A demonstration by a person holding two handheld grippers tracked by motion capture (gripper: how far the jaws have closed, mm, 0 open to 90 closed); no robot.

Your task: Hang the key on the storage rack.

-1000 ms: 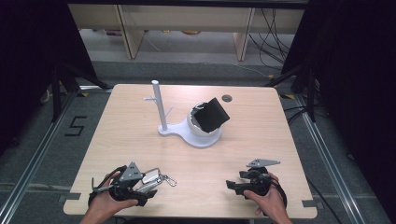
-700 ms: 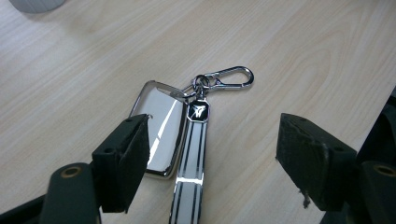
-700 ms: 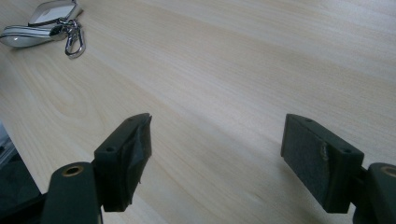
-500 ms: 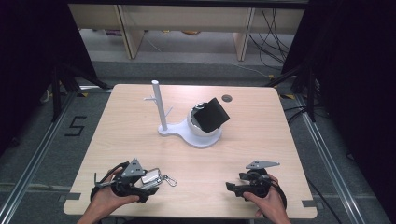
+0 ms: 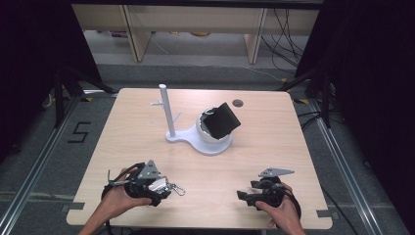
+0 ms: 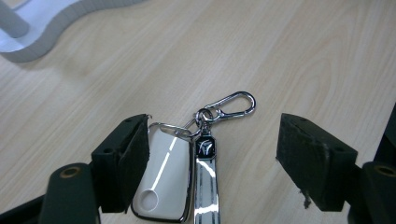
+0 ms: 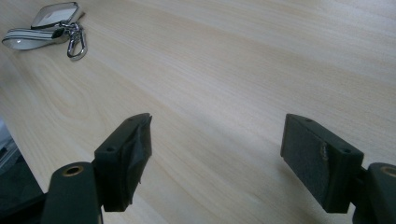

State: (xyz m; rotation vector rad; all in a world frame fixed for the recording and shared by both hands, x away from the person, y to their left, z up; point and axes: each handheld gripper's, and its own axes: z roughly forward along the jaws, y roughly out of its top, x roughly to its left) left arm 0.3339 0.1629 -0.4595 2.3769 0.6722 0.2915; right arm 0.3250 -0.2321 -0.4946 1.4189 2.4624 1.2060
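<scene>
On the table (image 5: 293,147) the stand (image 5: 195,134) sits toward twelve o'clock; the key fob (image 5: 157,185) lies at seven, the right gripper (image 5: 243,195) at five.

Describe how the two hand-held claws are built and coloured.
Both are black. The left claw and the right claw each end in two blocky black jaws with worn, rough padding and a brass-coloured hole at the base. In the high view each carries a grey three-cornered plate on top. The forearms are bare, no sleeves.
</scene>
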